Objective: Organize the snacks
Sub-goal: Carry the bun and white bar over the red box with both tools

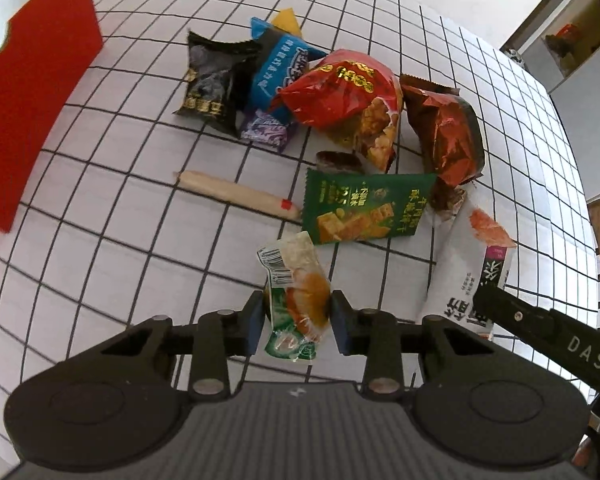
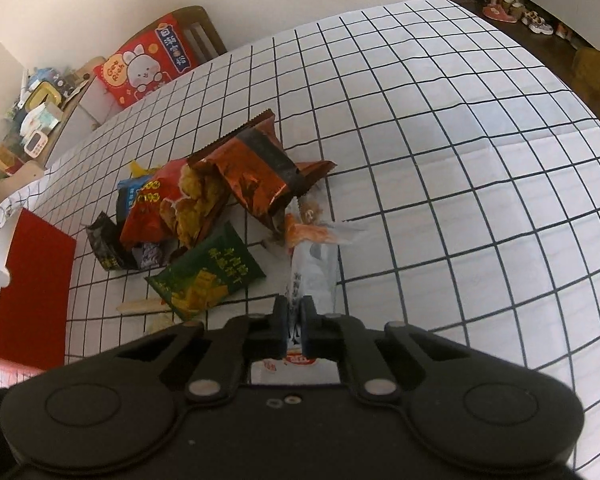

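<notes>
- Our left gripper (image 1: pixel 298 316) pinches the clear-wrapped snack (image 1: pixel 298 296), probably bound for the red box (image 1: pixel 32 112) at ten o'clock.
- Our right gripper (image 2: pixel 295 322) clamps the white packet (image 2: pixel 314 272), clearing the pile.

**Hidden and cut-off parts**

The red box (image 1: pixel 28 120) runs off the left edge of the left wrist view. The blue packet (image 1: pixel 278 70) lies partly under the red bag (image 1: pixel 340 88), and the yellow packet (image 1: pixel 287 21) behind it shows only a corner. The white packet's (image 2: pixel 314 276) near end is hidden behind the right claw (image 2: pixel 295 320). Print on the packets is unreadable.
</notes>
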